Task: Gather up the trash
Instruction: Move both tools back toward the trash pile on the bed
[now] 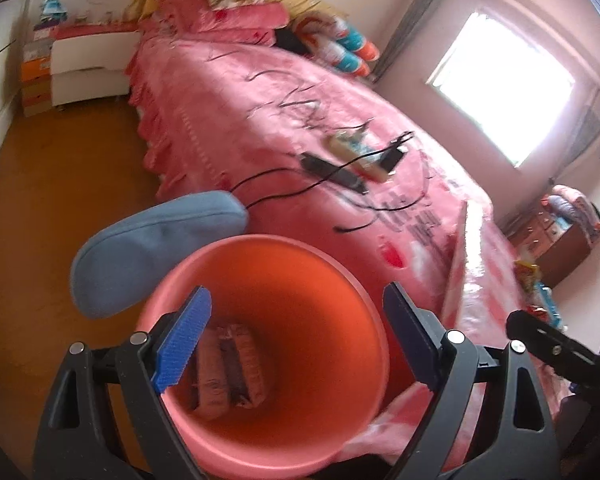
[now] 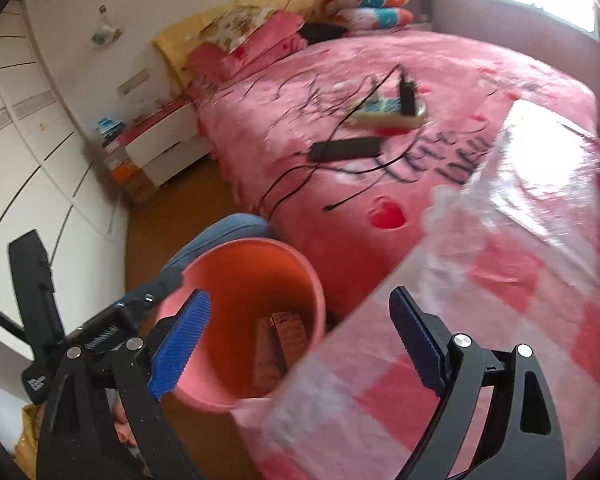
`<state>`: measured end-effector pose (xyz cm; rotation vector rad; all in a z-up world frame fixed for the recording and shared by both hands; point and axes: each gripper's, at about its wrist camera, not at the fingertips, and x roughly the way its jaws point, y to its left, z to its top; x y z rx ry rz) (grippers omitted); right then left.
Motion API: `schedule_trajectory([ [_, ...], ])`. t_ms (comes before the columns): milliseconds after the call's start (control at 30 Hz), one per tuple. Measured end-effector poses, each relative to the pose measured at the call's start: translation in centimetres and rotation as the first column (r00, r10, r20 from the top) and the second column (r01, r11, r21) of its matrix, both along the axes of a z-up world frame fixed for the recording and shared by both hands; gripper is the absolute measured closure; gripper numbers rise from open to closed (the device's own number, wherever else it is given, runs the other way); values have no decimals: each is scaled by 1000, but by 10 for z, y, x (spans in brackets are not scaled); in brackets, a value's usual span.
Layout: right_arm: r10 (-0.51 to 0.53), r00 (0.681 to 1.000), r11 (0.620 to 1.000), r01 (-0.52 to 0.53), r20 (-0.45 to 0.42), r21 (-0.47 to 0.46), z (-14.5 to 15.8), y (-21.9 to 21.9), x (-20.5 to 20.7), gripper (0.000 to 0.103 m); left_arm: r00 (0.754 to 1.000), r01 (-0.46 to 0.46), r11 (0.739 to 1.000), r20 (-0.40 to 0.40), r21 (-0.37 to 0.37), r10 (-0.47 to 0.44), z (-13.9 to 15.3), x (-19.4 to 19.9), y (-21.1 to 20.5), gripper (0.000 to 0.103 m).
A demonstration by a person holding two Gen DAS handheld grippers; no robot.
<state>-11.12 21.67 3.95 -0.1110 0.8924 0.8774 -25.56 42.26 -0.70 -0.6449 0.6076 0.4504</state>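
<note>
Both your grippers, left (image 1: 296, 336) and right (image 2: 300, 340), stand wide with nothing between the pads.

Your pink bucket (image 1: 220, 256) sits on the floor just beside the near end of the bed (image 1: 260, 92); wrappers (image 1: 228, 368) lie at its bottom, and a blue cushion (image 1: 140, 248) touches its far left rim.
</note>
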Motion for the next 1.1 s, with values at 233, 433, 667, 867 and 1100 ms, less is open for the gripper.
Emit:
schedule_trajectory([
  [233,-97,993,995,96,65,16,11,-45,7,13,996,59,997,61,49,-62,19,12,-28,15],
  [433,-175,977,985,175,120,11,15,-81,11,13,992,114,989,34,98,-118,34,26,-54,15],
  [667,-242,957,970,242,162,17,16,-115,11,13,983,181,976,-11,121,-181,40,41,-83,15],
  [867,-290,942,957,290,166,28,13,-143,16,13,971,239,963,-29,124,-237,42,49,-109,15],
  [1100,-331,933,943,330,140,32,8,-171,24,13,951,309,944,-63,115,-304,44,63,-138,15],
])
